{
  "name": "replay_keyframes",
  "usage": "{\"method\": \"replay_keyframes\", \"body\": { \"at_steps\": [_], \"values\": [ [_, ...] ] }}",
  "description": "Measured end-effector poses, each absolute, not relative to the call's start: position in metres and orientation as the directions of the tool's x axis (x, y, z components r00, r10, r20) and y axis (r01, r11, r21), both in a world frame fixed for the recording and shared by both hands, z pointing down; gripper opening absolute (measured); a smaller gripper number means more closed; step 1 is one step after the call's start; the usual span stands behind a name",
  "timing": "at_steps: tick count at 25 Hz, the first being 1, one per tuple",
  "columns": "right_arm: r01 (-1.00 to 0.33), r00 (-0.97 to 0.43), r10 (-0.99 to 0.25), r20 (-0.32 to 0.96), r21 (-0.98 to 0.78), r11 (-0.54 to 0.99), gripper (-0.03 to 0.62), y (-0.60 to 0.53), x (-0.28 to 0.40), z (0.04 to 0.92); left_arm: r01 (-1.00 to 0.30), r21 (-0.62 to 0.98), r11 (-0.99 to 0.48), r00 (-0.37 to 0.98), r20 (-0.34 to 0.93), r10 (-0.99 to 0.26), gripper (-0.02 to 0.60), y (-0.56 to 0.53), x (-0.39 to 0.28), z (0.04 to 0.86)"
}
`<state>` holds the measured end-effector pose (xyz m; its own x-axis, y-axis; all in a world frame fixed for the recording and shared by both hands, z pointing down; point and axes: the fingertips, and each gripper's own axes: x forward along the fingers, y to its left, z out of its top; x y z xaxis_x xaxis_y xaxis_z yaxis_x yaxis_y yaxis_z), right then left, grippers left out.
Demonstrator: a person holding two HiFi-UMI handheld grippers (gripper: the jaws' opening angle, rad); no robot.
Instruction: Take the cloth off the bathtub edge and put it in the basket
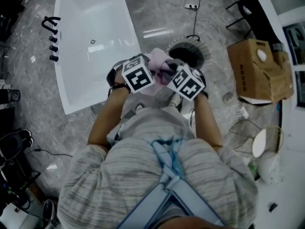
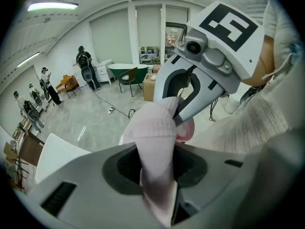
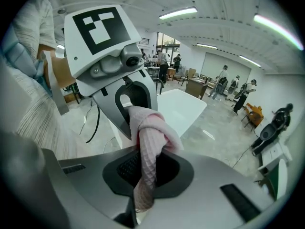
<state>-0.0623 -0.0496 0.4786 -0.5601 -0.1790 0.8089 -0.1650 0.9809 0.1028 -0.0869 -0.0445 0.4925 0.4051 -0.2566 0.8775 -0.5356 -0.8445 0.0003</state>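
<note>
A pale pink cloth [image 1: 159, 66] hangs bunched between my two grippers, in the air between the white bathtub [image 1: 90, 42] and the round dark basket [image 1: 189, 52]. My left gripper [image 1: 151, 69] is shut on one end of the cloth [image 2: 155, 142], which trails down through its jaws. My right gripper [image 1: 167, 73] is shut on the other end of the cloth [image 3: 147, 142]. Each gripper view shows the other gripper facing it closely, with the cloth stretched between them. The basket's rim shows just beyond the right gripper in the head view.
A cardboard box [image 1: 259, 70] stands right of the basket. A cable [image 1: 196, 13] runs across the marble floor behind it. Black taps [image 1: 51, 37] line the tub's left rim. Wire frames and white items [image 1: 264, 149] lie at the right. Several people [image 2: 43, 85] stand far off.
</note>
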Motion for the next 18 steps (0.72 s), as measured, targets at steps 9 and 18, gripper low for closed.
{"method": "replay_keyframes", "body": {
  "at_steps": [9,18],
  "values": [
    [-0.222,-0.550,-0.219,0.806,0.112,0.969,0.035,-0.112,0.024,0.469,-0.484,0.005,-0.875,0.432,0.871,-0.234,0.133,-0.108,0.000,0.483],
    [-0.263,-0.546,-0.257,0.798,0.128,0.956,0.035,-0.169,0.103,0.463,-0.457,-0.017,-0.889,0.430,0.871,-0.237,0.133,-0.166,0.078,0.477]
  ]
}}
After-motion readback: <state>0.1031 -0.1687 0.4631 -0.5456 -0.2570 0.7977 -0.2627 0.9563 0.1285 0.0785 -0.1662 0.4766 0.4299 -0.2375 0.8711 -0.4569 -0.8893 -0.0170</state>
